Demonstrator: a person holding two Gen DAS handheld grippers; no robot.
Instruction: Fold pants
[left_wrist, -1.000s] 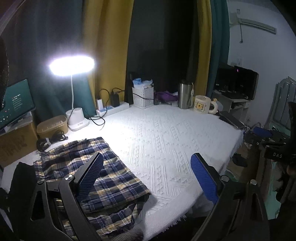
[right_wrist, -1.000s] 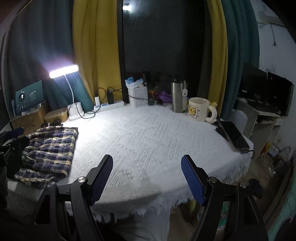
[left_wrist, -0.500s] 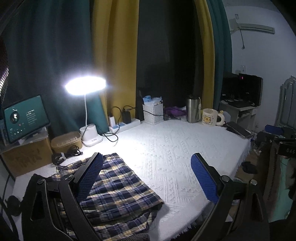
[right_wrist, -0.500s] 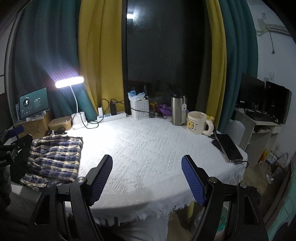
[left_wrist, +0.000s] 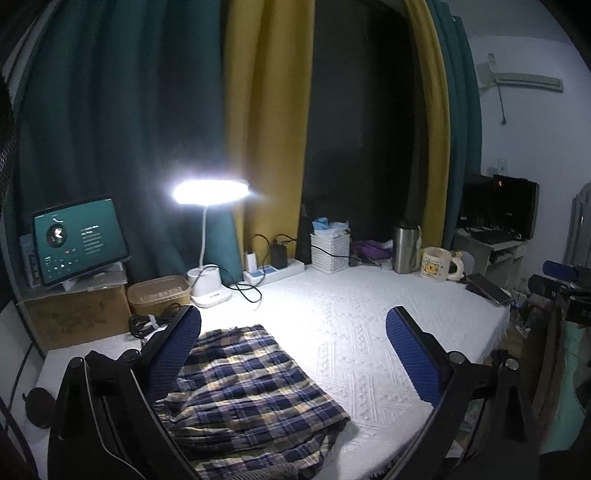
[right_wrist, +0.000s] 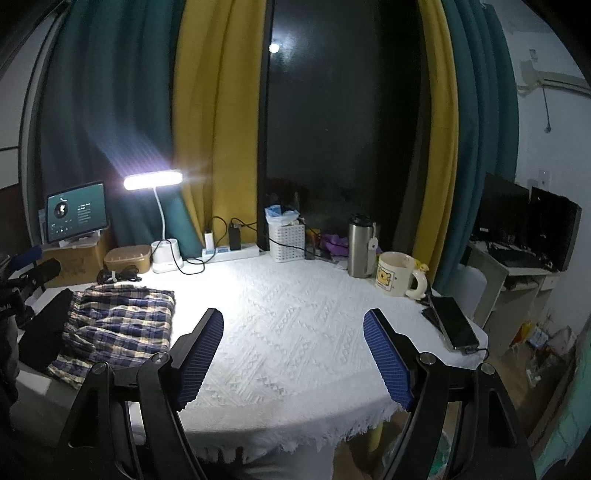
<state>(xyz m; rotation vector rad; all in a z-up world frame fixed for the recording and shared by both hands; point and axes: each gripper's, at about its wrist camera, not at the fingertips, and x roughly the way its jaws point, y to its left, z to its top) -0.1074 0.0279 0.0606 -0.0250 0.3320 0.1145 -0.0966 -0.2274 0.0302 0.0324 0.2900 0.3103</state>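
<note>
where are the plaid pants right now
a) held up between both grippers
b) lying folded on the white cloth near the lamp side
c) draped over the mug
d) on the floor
b: the pants lie folded on the white cloth, on the side where the lamp stands, and both the left gripper and right gripper are open with nothing in them.

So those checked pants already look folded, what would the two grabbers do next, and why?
Probably just back off and stop. The pants lie as a folded stack at the table's left end, and both the left gripper and the right gripper are open with nothing between their fingers. At most, the left one might tidy the loose bottom edge.
</note>
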